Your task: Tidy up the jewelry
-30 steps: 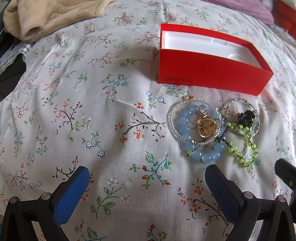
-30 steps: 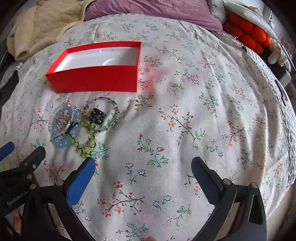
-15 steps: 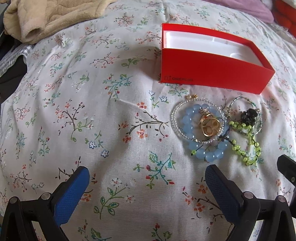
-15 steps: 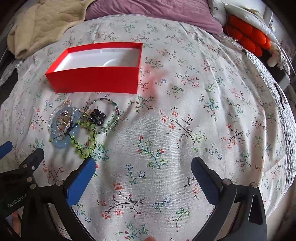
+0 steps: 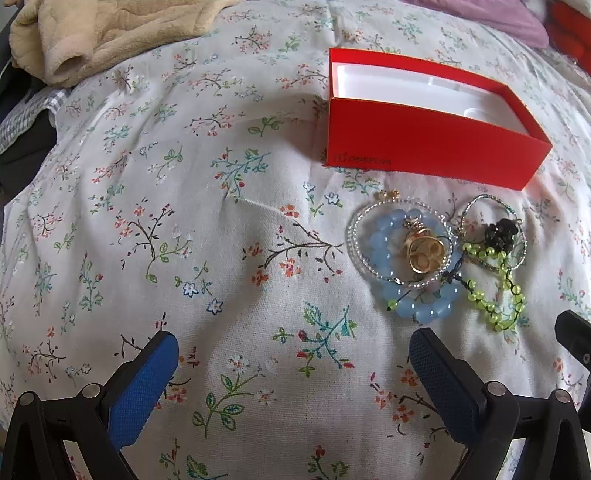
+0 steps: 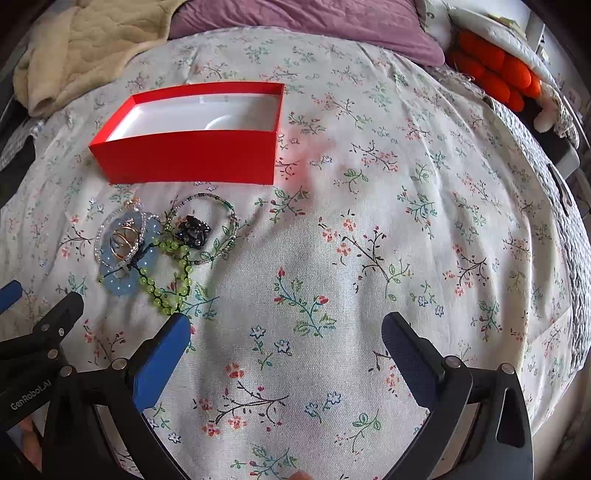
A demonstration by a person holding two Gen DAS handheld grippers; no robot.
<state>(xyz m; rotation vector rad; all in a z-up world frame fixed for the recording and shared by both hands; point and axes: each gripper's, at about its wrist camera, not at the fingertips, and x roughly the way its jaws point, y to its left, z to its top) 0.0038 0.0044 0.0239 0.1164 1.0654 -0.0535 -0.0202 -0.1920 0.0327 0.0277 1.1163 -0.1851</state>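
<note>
A small heap of jewelry [image 5: 436,258] lies on the floral bedsheet [image 5: 221,258], just in front of the near wall of an open red box [image 5: 432,147]. In the heap, a pale blue bead bracelet [image 5: 388,258] sits partly inside a ring of clear beads [image 5: 354,236], with a gold ring-shaped piece [image 5: 424,253] resting on top of them. To its right a green bead bracelet [image 5: 491,291] on dark cord loops toward the camera, and a black clustered piece [image 5: 500,230] lies inside a thin loop of dark green beads [image 5: 480,203]. The pieces overlap and touch one another; none is inside the box, whose white lining [image 6: 195,114] shows bare.

The left gripper [image 5: 295,369] is held above the sheet with its blue-padded fingers spread wide and nothing between them. The heap lies ahead of it and to its right, the blue bracelet just beyond the tip of its right finger [image 5: 436,373], not touching.

The right gripper [image 6: 284,350] is likewise spread wide and holds nothing. From its camera the heap [image 6: 162,247] lies ahead and to the left, with the near end of the green bracelet [image 6: 166,291] just beyond the tip of its left finger [image 6: 162,358]. Part of the left gripper's black frame [image 6: 40,343] shows at that view's left edge.

A beige blanket [image 6: 81,44] is bunched at the far left of the bed, a purple pillow [image 6: 314,22] lies beyond the box, and something orange [image 6: 495,74] sits at the far right
</note>
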